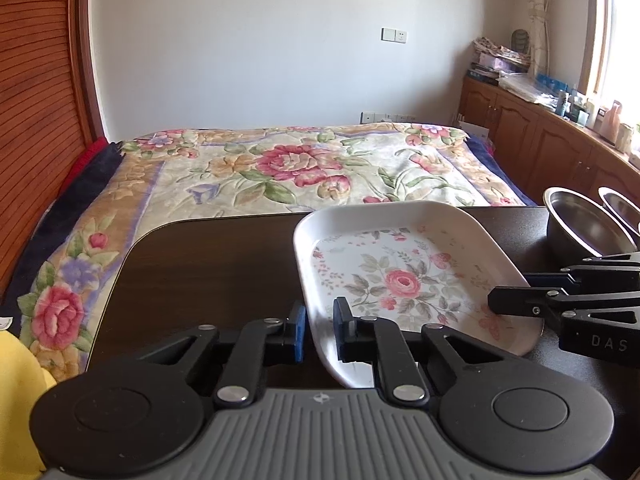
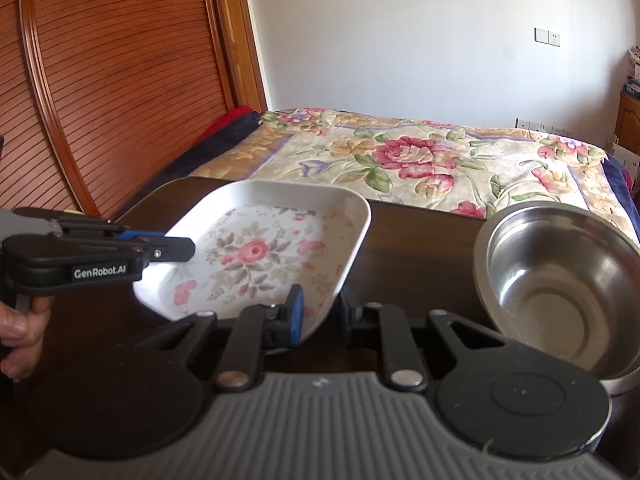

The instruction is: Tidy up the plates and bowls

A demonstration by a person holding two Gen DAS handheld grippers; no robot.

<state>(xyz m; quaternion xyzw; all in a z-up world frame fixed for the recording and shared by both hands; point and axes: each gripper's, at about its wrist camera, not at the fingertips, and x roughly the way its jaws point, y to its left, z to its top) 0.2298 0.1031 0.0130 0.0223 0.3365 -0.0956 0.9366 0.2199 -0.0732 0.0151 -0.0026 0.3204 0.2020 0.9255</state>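
A flowered tray (image 1: 404, 276) sits tilted on the dark table (image 1: 208, 264), L gripper (image 1: 320, 320) and R gripper (image 2: 320, 312) each straddling a rim, apparently clamped, probably for a two-handed lift; steel bowls (image 2: 556, 280) wait nearby.

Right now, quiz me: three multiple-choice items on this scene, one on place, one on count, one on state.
1. Where does the floral plate sit relative to the steel bowls?
A. To their left
B. Inside one
C. Beneath them

2. How many steel bowls show in the left wrist view?
A. None
B. Two
C. Five

3. How does the left gripper stand at the plate?
A. Far away from it
B. Fingers either side of its rim
C. Resting inside a bowl

Answers: 1 A, the plate lies left of the bowls on the dark table. 2 B, two rims show at the right edge. 3 B, the rim passes between its blue pads, as with the right gripper.
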